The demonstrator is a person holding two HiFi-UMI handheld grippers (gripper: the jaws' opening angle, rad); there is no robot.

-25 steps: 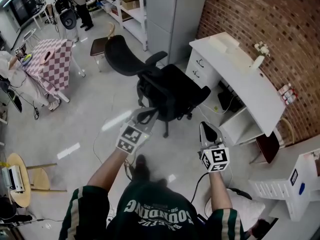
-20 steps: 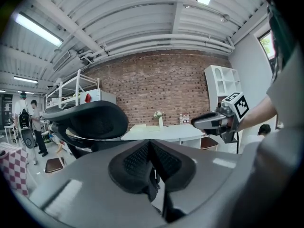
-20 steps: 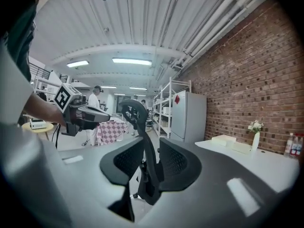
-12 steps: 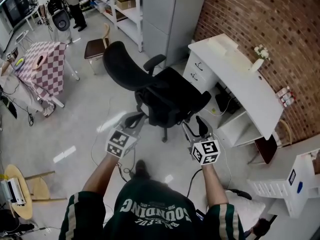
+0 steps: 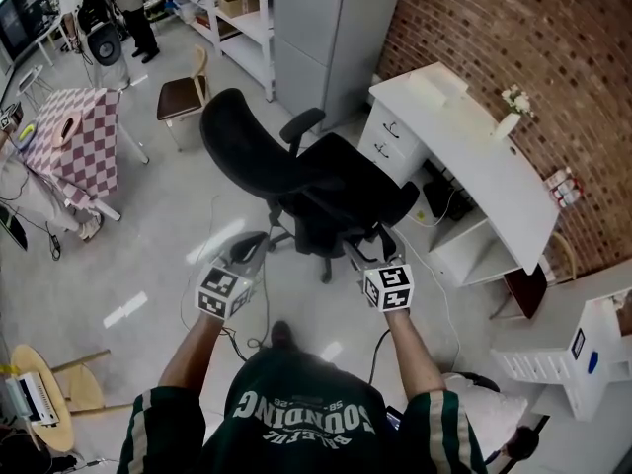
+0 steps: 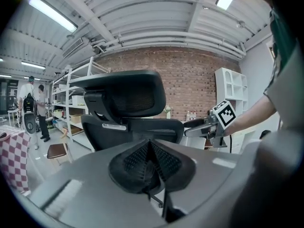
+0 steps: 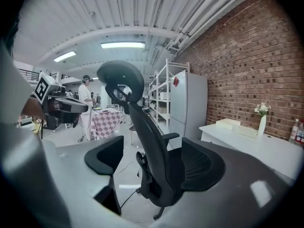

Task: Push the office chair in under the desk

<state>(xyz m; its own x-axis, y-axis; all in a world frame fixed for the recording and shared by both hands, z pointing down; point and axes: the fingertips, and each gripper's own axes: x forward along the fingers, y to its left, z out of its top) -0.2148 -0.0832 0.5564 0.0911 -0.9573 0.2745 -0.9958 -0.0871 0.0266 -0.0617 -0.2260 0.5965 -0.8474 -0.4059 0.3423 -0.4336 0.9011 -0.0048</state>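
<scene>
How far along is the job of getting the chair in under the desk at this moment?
Done: nothing yet. The black mesh office chair stands out on the floor, apart from the white desk.
In hand: both claws hover near the chair without touching it. The left claw is shut. The right claw has just been opening and grips nothing.
Left: make contact with the chair and roll it in under the desk.

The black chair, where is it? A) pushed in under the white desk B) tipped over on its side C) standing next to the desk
C: the office chair stands upright beside the white desk, its seat not under the top.
</scene>
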